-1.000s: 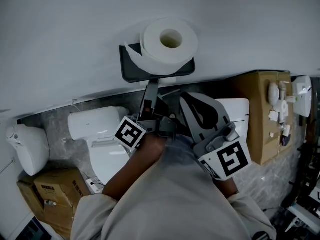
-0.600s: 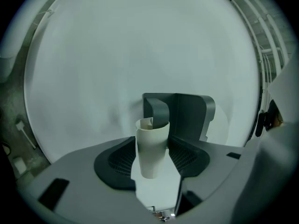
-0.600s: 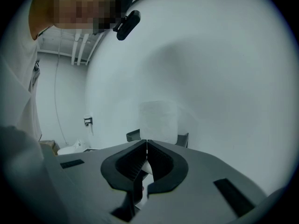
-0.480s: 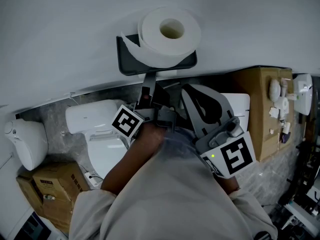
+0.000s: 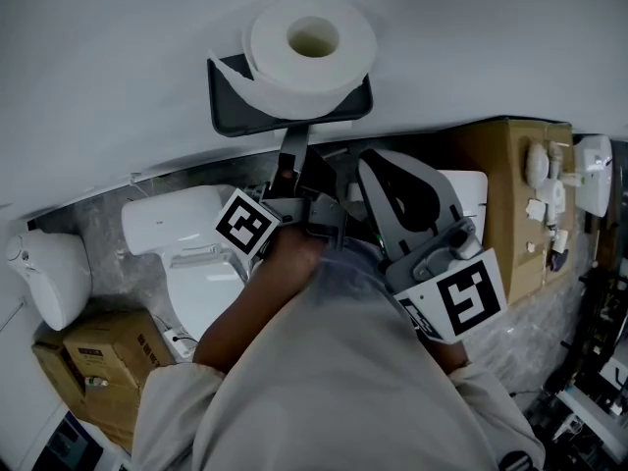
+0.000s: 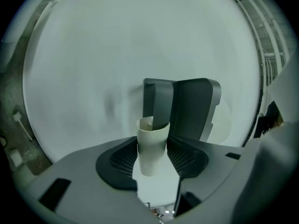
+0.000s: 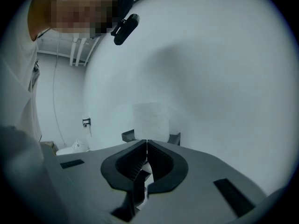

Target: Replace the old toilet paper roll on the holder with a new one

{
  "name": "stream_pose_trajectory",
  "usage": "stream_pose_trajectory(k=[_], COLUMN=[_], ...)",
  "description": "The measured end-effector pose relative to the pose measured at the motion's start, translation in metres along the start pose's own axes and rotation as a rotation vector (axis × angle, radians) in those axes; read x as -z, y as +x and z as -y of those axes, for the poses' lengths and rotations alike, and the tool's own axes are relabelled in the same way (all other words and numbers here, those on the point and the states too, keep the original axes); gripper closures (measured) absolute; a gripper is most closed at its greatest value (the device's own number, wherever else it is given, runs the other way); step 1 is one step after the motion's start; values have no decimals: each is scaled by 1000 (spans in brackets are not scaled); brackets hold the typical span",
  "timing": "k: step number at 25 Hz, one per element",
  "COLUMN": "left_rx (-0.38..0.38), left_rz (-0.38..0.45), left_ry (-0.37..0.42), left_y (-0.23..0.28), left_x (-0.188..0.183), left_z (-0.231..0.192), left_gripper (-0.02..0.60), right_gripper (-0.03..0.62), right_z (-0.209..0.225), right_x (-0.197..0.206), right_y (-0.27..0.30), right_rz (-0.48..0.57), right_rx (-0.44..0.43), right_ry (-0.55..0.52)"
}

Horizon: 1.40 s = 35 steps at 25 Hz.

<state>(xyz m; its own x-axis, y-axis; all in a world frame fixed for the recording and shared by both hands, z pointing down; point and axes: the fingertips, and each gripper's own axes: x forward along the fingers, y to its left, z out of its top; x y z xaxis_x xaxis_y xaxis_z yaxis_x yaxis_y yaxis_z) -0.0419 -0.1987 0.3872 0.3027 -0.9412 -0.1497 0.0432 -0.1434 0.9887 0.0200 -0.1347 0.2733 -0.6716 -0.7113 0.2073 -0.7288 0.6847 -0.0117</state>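
Old core is found sleeved on the arm of the holder. It is clamped between the pads of the left tongs, whose jaws have just been closing and are stopped at the core's width. The right tongs are pressed fully together, with nothing held. The new roll is seated on top of the holder. The core is judged light, thin and easily crushed, so a gentle mid-length hold is advised. The roll is judged soft and light, and best taken across its flanks.
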Motion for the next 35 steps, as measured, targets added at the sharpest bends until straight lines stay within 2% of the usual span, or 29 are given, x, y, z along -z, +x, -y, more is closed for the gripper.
stream_pose_trajectory(k=[4,10,19,27,35], left_rx=[3,-10,5,10,-8], left_rz=[-11,-41,-94,-168,-244], left_ry=[21,53,42,41,111], left_y=[1,22,39,54,54], left_x=[2,40,75,113,122], left_z=[0,-1,2,1,-3], left_gripper=[377,378,380,380,380], right_gripper=[576,576,576,576,576], right_z=[0,32,53,77,83], right_x=[2,4,3,11,16], right_y=[-2,-21,-38,-62,-58], right_rz=[0,0,-7,-18,-19], right_rx=[4,7,32,89,117], right_ry=[6,32,37,60,82])
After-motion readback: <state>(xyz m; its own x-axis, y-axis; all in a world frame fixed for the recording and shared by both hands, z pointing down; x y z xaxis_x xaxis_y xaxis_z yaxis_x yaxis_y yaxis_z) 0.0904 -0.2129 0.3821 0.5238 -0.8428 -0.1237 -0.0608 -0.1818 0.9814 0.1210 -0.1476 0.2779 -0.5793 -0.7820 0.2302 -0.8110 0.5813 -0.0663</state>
